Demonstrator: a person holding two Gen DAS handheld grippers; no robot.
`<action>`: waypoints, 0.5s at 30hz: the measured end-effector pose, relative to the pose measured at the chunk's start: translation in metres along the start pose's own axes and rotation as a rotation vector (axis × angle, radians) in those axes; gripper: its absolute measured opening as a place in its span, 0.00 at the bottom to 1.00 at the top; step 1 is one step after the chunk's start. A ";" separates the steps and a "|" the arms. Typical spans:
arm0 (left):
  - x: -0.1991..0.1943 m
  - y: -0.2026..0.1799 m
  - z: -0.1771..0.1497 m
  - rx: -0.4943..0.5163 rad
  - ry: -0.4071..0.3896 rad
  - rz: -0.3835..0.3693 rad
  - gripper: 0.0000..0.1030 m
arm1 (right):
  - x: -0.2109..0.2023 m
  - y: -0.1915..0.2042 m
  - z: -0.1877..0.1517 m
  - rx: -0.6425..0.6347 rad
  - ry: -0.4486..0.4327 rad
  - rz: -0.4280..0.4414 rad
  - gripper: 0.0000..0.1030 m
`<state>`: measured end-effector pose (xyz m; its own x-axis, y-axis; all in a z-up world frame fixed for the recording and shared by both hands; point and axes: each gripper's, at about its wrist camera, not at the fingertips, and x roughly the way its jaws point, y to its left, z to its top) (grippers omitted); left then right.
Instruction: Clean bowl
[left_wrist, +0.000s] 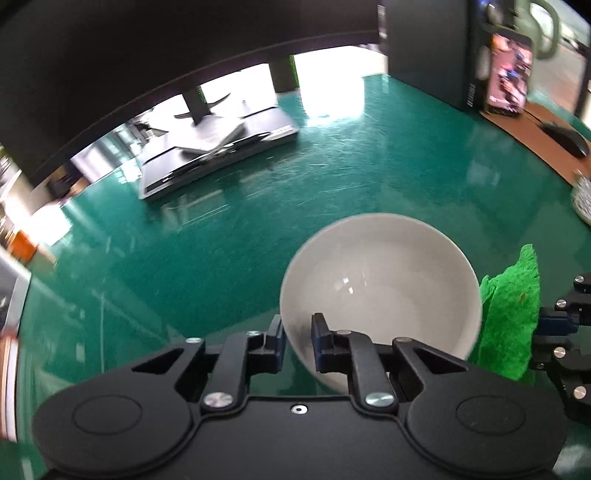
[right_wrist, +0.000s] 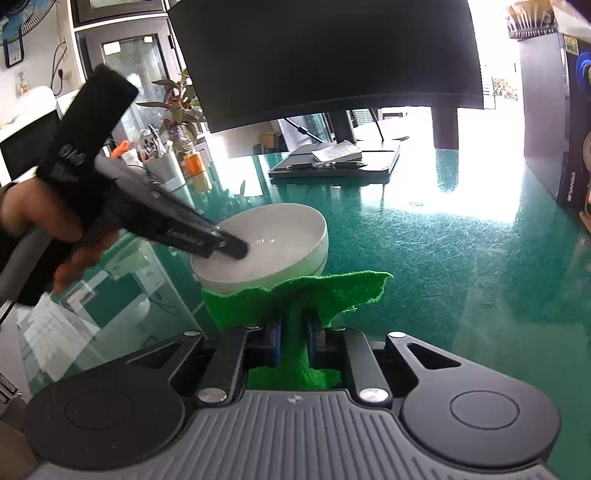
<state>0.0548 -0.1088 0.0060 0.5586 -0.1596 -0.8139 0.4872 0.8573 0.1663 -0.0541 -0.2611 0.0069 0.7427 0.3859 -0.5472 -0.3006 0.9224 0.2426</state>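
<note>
Your left gripper (left_wrist: 298, 334) pinches the near rim of the bowl (left_wrist: 380, 280), angled down. Your right gripper (right_wrist: 295, 334) clamps the green cloth (right_wrist: 295, 295), jaws nearly together.

A glossy green surface (left_wrist: 258, 229) carries a dark monitor (right_wrist: 325, 55) on a stand, with a closed laptop (left_wrist: 218, 155) beneath it. A computer mouse (left_wrist: 565, 138) sits on a brown mat (left_wrist: 532, 129). A potted plant (right_wrist: 177, 107) stands behind.
</note>
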 end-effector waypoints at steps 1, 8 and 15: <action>-0.001 0.001 -0.002 -0.026 -0.003 0.002 0.16 | 0.000 0.002 0.000 -0.004 0.000 0.009 0.14; -0.007 -0.007 -0.008 -0.028 -0.007 0.015 0.18 | 0.000 0.024 -0.003 -0.055 0.004 0.037 0.15; -0.008 -0.010 -0.011 -0.037 -0.007 0.014 0.19 | 0.006 0.037 -0.006 -0.077 0.023 0.109 0.15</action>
<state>0.0379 -0.1110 0.0043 0.5698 -0.1509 -0.8078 0.4546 0.8768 0.1569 -0.0643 -0.2243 0.0083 0.6892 0.4834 -0.5397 -0.4245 0.8731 0.2398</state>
